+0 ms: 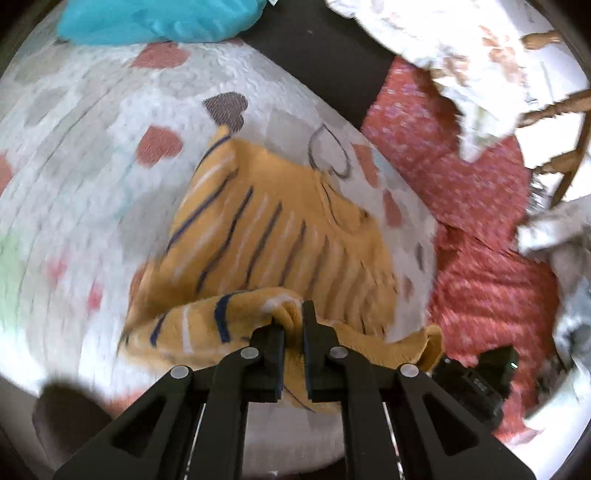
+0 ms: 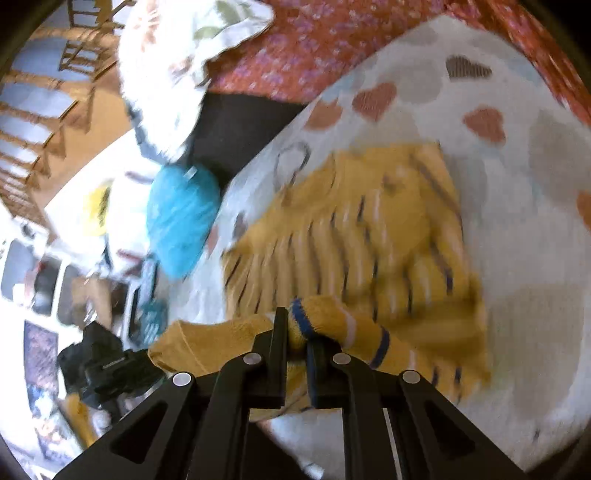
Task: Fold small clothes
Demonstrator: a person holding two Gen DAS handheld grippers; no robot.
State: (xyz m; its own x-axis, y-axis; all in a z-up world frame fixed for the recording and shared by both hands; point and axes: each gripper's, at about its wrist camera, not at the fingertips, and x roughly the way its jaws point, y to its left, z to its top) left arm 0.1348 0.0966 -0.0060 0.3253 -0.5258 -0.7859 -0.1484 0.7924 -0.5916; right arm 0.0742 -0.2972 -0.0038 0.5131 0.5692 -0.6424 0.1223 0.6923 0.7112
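A small mustard-yellow knit sweater [image 1: 280, 236] with navy and white stripes lies on a white quilt with heart patches [image 1: 92, 166]. My left gripper [image 1: 293, 321] is shut on a bunched edge of the sweater, lifted off the quilt. My right gripper [image 2: 297, 332] is shut on another bunched edge of the same sweater [image 2: 369, 236]. The other gripper shows at the right edge of the left wrist view [image 1: 476, 380] and at the left of the right wrist view [image 2: 107, 369]. The sweater's near edge hangs between the two grippers. Both views are motion-blurred.
A turquoise garment [image 1: 159, 18] lies at the far edge of the quilt, also in the right wrist view [image 2: 181, 218]. A red patterned rug [image 1: 480, 221] covers the floor beside it. A white floral cloth [image 1: 461, 48] hangs over wooden chairs [image 1: 554, 110].
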